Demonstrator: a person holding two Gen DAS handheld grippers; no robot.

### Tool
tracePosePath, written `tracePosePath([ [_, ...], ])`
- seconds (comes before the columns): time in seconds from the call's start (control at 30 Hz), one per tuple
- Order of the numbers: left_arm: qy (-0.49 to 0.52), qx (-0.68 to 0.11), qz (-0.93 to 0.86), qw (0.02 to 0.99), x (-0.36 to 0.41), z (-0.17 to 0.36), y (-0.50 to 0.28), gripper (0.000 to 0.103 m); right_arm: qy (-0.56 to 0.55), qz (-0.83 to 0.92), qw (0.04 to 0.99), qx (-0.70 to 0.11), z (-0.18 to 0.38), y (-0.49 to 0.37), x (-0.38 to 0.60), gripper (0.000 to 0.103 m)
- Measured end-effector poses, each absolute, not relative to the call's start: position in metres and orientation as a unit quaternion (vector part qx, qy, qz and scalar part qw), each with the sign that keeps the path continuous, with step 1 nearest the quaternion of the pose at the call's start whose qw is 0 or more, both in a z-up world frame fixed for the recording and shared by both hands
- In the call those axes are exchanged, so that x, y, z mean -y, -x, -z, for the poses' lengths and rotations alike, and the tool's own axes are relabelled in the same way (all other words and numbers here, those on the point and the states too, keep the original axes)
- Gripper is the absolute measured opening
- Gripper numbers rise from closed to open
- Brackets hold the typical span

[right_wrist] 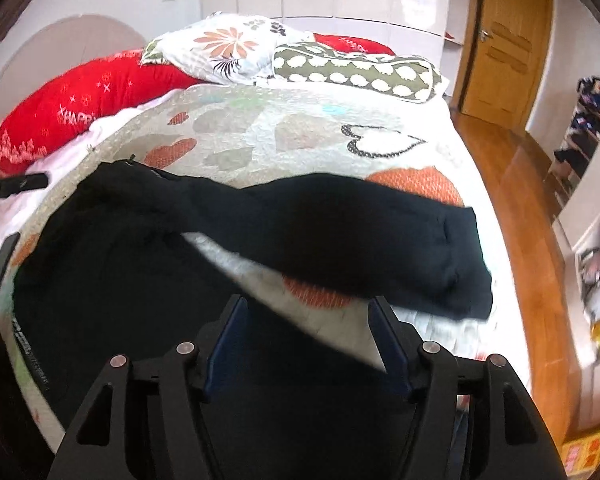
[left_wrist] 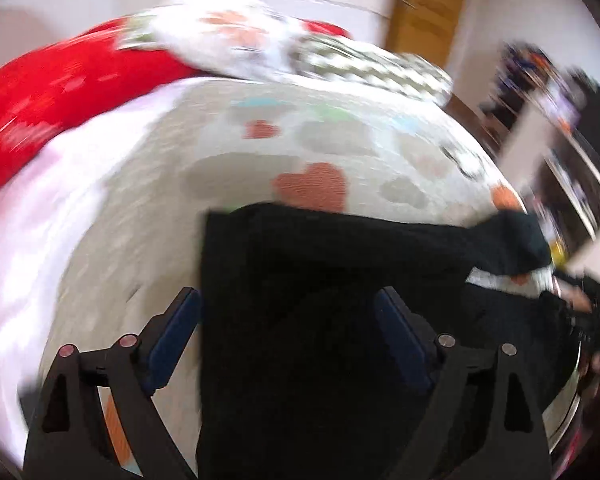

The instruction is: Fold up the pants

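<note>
Black pants [right_wrist: 324, 224] lie spread on the bed's heart-patterned quilt [right_wrist: 284, 132]. In the right wrist view the waist is at the left, one leg runs right to its hem, and the other leg lies under my right gripper [right_wrist: 306, 312], which is open just above it. In the blurred left wrist view the pants [left_wrist: 312, 280] fill the lower middle. My left gripper [left_wrist: 288, 304] is open, with the fabric's left edge between its fingers.
A red pillow [right_wrist: 76, 100], a floral pillow [right_wrist: 220, 48] and a green dotted bolster [right_wrist: 356, 68] lie at the head of the bed. To the right are a wooden floor [right_wrist: 512, 208], a door [right_wrist: 504, 40] and cluttered shelves [right_wrist: 592, 184].
</note>
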State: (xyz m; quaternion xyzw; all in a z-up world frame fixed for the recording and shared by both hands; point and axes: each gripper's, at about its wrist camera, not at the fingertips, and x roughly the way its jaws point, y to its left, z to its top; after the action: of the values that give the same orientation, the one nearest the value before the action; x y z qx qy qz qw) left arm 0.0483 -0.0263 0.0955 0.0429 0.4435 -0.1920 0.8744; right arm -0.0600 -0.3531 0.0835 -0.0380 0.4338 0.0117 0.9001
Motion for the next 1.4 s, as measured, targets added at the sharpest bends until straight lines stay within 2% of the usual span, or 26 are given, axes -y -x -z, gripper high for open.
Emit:
tracePosePath([
  [0.13,-0.105,-0.449,0.261,0.848,0.052,-0.08,-0.089,0.089,0.055,-0.027,0.897,-0.437,-0.081,0.041,0.356,0.07],
  [0.43,-0.269,-0.452,0.333,0.783,0.097,-0.048,-0.137,0.09,0.085,-0.057,0.888,-0.447,-0.067,0.011,0.345,0.073],
  [0.53,-0.301,-0.451,0.344,0.767,0.105,-0.035,-0.143,0.103,0.083,-0.062,0.886,-0.452,-0.059,0.004,0.343,0.073],
  [0.7,-0.28,-0.466,0.349,0.764,0.104,-0.023,-0.148,0.103,0.094,-0.069,0.884,-0.453,-0.052,-0.002,0.34,0.071],
  [0.73,-0.277,-0.463,0.351,0.765,0.104,-0.023,-0.146,0.1,0.089,-0.073,0.883,-0.455,-0.051,-0.004,0.34,0.06],
  [0.77,-0.272,-0.459,0.361,0.765,0.104,-0.025,-0.141,0.088,0.085,-0.078,0.881,-0.458,-0.049,-0.006,0.339,0.031],
  [0.8,-0.274,-0.445,0.362,0.772,0.104,-0.027,-0.135,0.079,0.086,-0.079,0.88,-0.46,-0.048,-0.008,0.337,0.015],
  [0.83,-0.275,-0.438,0.366,0.774,0.105,-0.029,-0.128,0.067,0.088,-0.08,0.882,-0.456,-0.049,-0.007,0.336,0.005],
  [0.87,-0.267,-0.444,0.374,0.769,0.106,-0.03,-0.123,0.038,0.09,-0.078,0.885,-0.449,-0.052,-0.005,0.333,0.003],
  [0.9,-0.267,-0.438,0.37,0.774,0.109,-0.032,-0.116,0.017,0.089,-0.076,0.889,-0.443,-0.056,-0.003,0.333,0.003],
  [0.93,-0.279,-0.428,0.366,0.778,0.112,-0.035,-0.106,0.007,0.082,-0.075,0.895,-0.432,-0.062,0.001,0.333,0.003],
  [0.97,-0.299,-0.411,0.353,0.786,0.116,-0.037,-0.094,0.001,0.073,-0.076,0.902,-0.419,-0.07,0.006,0.336,0.003],
  [1.2,-0.271,-0.38,0.351,0.812,0.106,-0.079,-0.054,0.0,0.063,-0.088,0.922,-0.371,-0.117,0.051,0.337,0.002],
  [1.4,-0.133,-0.404,0.326,0.844,0.06,-0.11,-0.011,0.0,0.056,-0.133,0.924,-0.353,-0.132,0.131,0.32,0.002],
])
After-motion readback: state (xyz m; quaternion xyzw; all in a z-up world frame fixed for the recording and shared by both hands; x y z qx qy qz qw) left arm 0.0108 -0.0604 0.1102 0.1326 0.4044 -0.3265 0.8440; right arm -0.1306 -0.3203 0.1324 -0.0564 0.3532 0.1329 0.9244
